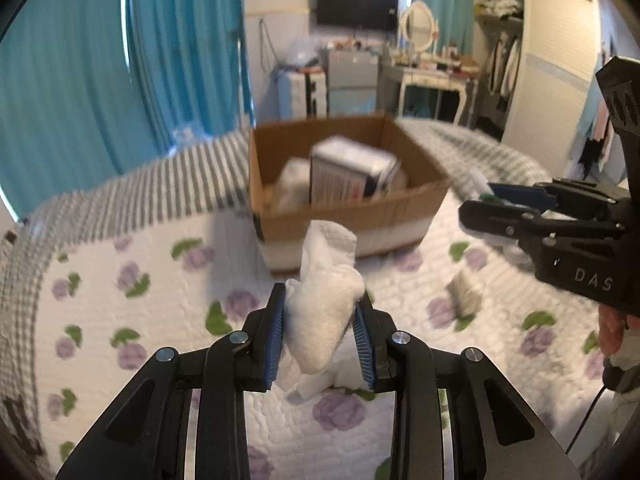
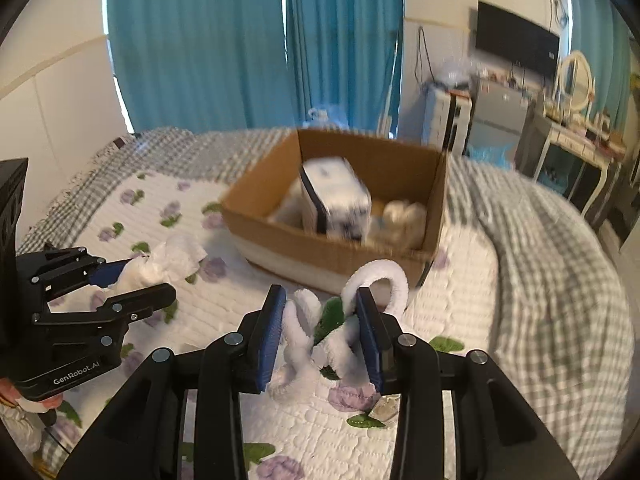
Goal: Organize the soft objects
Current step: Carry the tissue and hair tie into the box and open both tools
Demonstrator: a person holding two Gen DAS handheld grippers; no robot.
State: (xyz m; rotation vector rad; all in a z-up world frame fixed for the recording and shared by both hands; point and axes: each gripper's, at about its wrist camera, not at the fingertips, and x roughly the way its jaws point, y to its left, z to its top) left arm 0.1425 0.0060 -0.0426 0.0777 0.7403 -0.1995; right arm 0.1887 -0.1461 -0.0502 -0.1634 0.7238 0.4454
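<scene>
My left gripper (image 1: 320,304) is shut on a crumpled white cloth (image 1: 326,312) and holds it above the bed, just short of an open cardboard box (image 1: 404,210). The box (image 2: 280,236) holds a white and blue pack (image 2: 336,200) and white soft items. My right gripper (image 2: 322,300) is shut on a white fuzzy twisted toy with green parts (image 2: 340,328), close to the box's near wall. In the left wrist view the right gripper (image 1: 474,204) sits at the right. In the right wrist view the left gripper (image 2: 132,276) sits at the left with its cloth (image 2: 172,260).
The bed has a white quilt with purple flowers (image 1: 140,280) and a grey checked blanket (image 2: 540,260). A small grey item (image 1: 464,292) lies on the quilt at the right. Blue curtains, a dressing table and a wardrobe stand beyond the bed.
</scene>
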